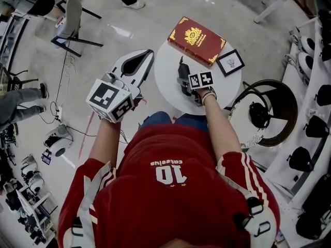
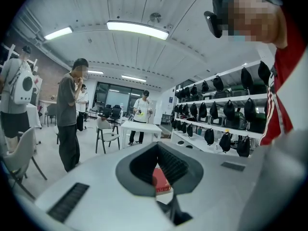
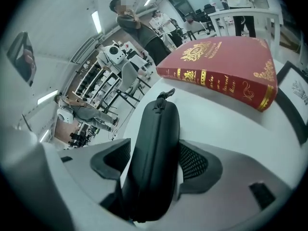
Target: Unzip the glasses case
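Note:
A black zipped glasses case [image 3: 154, 148] stands on edge on the round white table [image 1: 165, 71]. My right gripper [image 3: 155, 165] is shut on its near end, with the pads pressed on both sides. The zip pull [image 3: 164, 95] sticks up at the case's far end. In the head view the right gripper [image 1: 184, 82] and the case [image 1: 182, 71] are near the table's middle. My left gripper [image 1: 149, 55] hangs in the air off the table's left edge, shut and holding nothing. In the left gripper view its jaws [image 2: 157, 150] meet at the tips.
A thick red book [image 1: 196, 39] lies at the table's far side, close beyond the case [image 3: 226, 66]. A small black-framed picture [image 1: 230, 62] lies at the right edge. A round dark stand [image 1: 265, 112] and shelves of black gear [image 1: 310, 123] are to the right. People stand further off.

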The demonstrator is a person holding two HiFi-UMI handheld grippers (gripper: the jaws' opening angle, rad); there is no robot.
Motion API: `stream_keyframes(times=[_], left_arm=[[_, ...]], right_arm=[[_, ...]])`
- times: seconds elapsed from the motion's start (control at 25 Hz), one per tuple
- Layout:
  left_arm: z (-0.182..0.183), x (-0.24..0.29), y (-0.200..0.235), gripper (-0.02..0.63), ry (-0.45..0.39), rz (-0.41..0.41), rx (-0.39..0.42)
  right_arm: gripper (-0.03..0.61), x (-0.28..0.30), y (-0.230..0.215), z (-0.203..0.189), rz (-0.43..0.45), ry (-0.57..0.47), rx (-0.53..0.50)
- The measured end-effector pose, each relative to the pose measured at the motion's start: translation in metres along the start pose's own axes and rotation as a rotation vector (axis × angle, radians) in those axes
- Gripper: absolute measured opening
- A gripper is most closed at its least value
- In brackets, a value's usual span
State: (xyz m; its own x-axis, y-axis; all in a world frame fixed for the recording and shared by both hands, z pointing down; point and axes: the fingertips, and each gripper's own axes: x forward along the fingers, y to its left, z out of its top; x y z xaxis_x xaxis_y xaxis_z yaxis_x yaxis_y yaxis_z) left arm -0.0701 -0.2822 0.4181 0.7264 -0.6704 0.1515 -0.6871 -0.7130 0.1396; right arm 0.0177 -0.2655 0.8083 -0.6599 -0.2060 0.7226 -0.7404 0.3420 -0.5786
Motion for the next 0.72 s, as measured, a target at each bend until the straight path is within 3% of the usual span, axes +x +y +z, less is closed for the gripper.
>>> stream_keyframes(times=[0.44,0.72], left_arm=[[-0.001,-0.005,-0.002,0.006,-0.001,0.013,-0.007],[0.002,-0.014,-0.003,0.006,0.0,0.033,-0.009]], right_arm=[[0.293,0.005,-0.008,-0.003,-0.104,0.005,-0.063],[0.245,0.001,-0.014,-0.003,-0.058,-0.005,0.024]])
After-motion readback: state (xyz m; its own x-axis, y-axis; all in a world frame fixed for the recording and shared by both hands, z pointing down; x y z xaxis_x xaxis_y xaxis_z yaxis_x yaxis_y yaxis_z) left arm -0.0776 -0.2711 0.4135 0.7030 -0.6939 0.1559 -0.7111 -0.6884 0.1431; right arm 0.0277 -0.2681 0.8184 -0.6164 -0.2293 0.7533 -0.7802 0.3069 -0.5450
